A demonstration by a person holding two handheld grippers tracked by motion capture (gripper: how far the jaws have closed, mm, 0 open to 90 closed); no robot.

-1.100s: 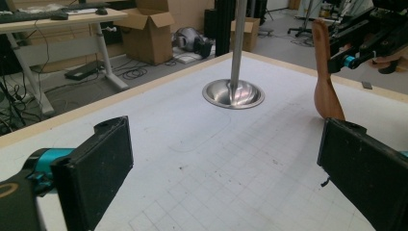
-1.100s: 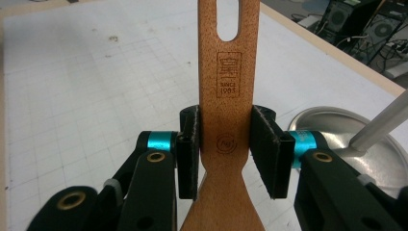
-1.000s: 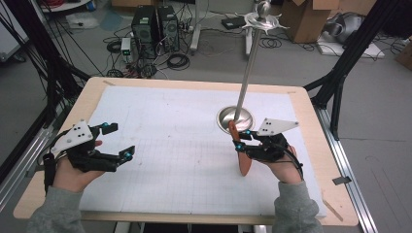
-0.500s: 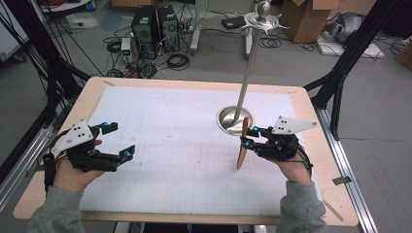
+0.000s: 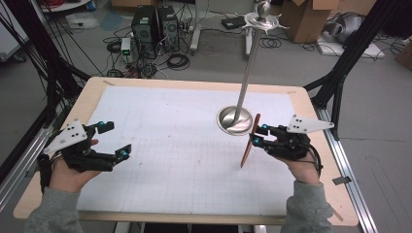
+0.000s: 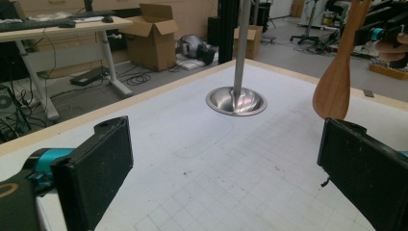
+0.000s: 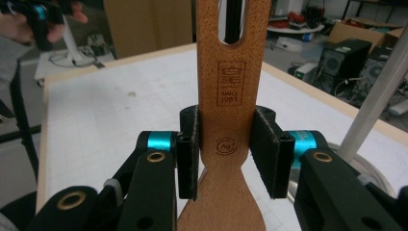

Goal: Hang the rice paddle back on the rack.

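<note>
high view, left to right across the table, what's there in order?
Left claw, open and holding nothing → steel stand base → wooden spatula → right claw, shut on the spatula.

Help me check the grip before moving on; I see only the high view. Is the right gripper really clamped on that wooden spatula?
Observer: Yes. In the right gripper view, the right gripper has its pads pressing the wooden spatula on its two edges, either side of a round burnt-in mark.
Operator: Is the handle solid there?
Observer: Higher up, a long slot runs through it.
Operator: And the left gripper?
Observer: The left gripper view shows the left gripper with jaws wide open, nothing between them.
</note>
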